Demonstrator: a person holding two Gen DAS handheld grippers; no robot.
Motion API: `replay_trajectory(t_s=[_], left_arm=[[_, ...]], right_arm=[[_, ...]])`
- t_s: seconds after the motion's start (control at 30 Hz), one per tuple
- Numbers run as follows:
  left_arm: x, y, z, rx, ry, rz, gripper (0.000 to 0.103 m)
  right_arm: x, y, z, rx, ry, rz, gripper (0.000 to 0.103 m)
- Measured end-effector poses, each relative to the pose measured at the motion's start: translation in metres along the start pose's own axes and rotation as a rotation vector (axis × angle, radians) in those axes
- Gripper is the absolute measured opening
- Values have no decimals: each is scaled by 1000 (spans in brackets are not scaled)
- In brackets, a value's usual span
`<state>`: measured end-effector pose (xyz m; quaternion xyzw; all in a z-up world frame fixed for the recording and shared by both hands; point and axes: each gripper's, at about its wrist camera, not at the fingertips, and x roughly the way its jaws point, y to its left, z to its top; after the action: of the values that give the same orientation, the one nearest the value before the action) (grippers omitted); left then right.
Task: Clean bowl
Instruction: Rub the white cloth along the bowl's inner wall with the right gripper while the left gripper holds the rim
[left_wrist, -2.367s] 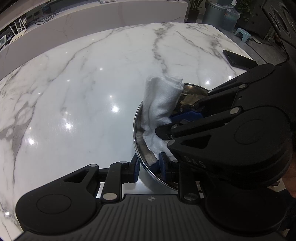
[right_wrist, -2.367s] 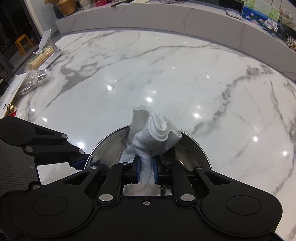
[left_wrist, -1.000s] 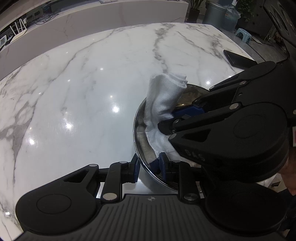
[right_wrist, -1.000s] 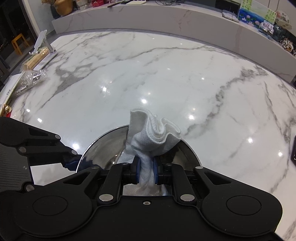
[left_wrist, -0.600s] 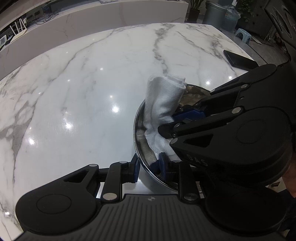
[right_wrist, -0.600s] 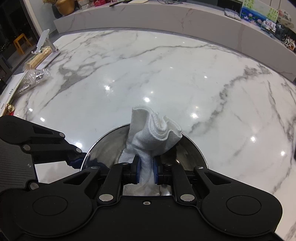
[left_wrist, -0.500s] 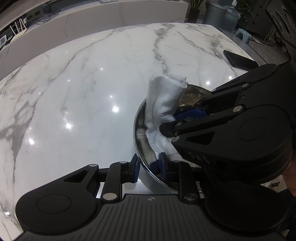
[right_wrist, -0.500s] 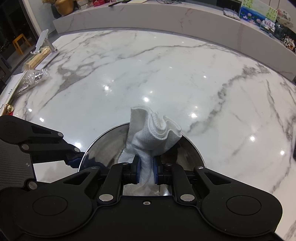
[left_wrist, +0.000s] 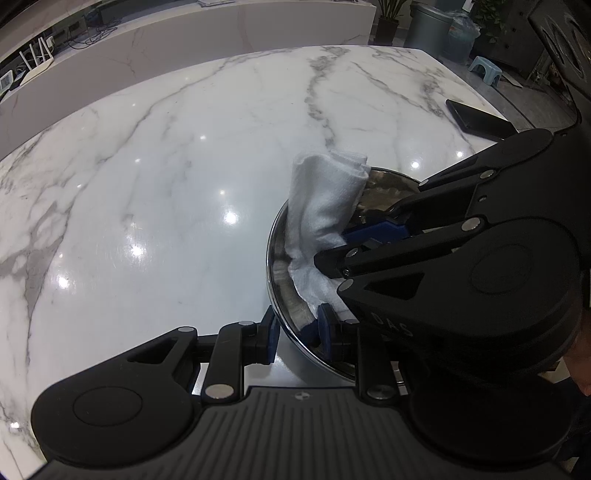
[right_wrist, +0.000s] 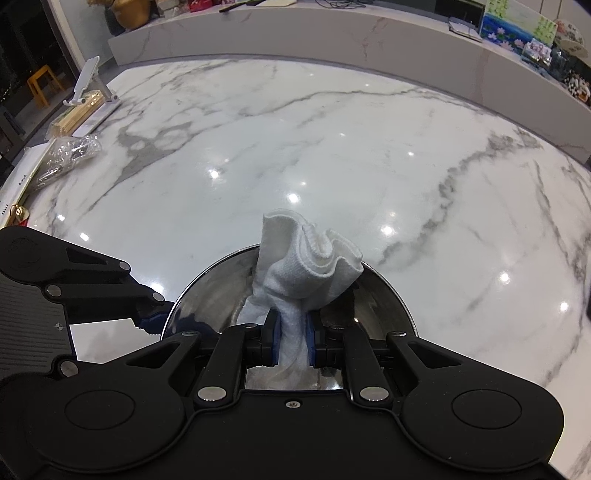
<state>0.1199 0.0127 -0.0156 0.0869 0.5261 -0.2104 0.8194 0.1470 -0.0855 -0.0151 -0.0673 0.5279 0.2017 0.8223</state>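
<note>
Marble counter (right_wrist: 332, 147) carries the bowl (right_wrist: 384, 295), its 9 o'clock rim pinched by the left gripper (left_wrist: 297, 330), while the right gripper (right_wrist: 292, 341) pinches the cloth (right_wrist: 306, 269) inside, standing upright.

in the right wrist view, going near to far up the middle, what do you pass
Right claw shut on the cloth → bowl, far rim just behind the cloth → bare marble table → raised marble counter at the back.
</note>
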Motion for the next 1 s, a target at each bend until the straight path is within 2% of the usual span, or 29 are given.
replay_trajectory(t_s=[1.0], left_arm=[[-1,0,-1,0,-4,-2,20]], right_arm=[[0,-1,1,2,-4,9,12]])
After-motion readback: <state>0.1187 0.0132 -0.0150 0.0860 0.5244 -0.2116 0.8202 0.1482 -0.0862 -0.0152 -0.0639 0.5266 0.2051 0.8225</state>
